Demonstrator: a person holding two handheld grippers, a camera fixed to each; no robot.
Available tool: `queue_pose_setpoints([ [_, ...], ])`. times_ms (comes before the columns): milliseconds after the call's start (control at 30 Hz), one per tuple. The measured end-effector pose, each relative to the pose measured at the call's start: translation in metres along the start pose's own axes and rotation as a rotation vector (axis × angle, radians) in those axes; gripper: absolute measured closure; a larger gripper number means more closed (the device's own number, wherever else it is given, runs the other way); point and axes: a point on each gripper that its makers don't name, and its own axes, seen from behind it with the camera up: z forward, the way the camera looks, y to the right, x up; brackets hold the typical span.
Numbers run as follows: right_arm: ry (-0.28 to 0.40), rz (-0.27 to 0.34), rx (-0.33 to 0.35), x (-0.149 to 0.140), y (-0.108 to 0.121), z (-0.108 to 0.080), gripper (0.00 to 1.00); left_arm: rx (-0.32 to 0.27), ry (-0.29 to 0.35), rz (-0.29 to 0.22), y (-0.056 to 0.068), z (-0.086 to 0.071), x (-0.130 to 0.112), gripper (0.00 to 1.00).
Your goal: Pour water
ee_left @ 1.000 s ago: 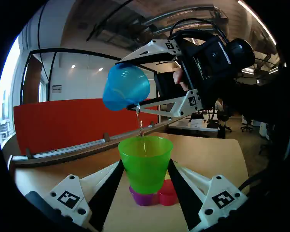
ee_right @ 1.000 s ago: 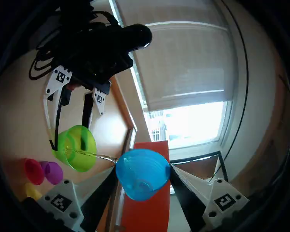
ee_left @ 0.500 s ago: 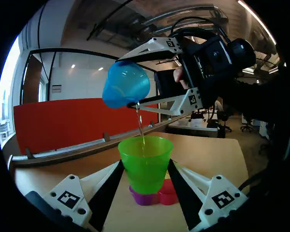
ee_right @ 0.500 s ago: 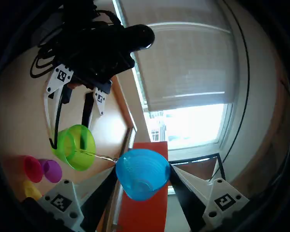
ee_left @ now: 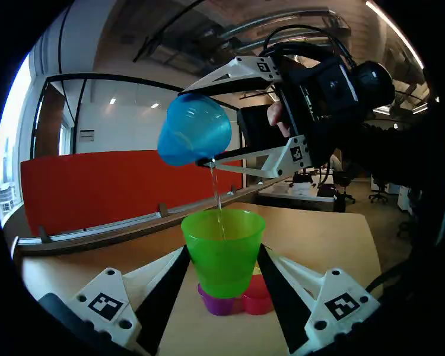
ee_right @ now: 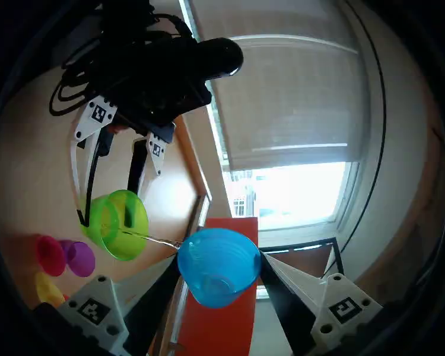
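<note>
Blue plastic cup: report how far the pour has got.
Done: the blue plastic cup is held tipped above the green plastic cup. In hand: a thin stream of water falls into the green cup. Left: emptying and righting the blue cup; fill levels unclear.

The blue cup [ee_left: 194, 129] has tipped slightly further over the green cup [ee_left: 223, 250].

Place: an office.
Far right: black desk chairs [ee_left: 378, 191] on wheels stand by long desks [ee_left: 302, 191].
Ceiling: long strip lights [ee_left: 394, 32] and bare pipes [ee_left: 270, 21].
Far left: a room with glass walls [ee_left: 113, 121] behind a red screen [ee_left: 104, 187].
Near: a wooden table [ee_left: 323, 234].
Window: a big window [ee_right: 288, 196] with a blind [ee_right: 282, 101] partly down.
</note>
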Motion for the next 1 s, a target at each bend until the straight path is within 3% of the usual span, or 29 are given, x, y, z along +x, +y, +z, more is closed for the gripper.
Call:
queue_pose_setpoints([
  [1000,-0.004,-0.074,-0.023,0.0076,0.0008,-0.0047,0.07,0.002,0.005,0.010,-0.0007,-0.0004,0.0071,0.19],
])
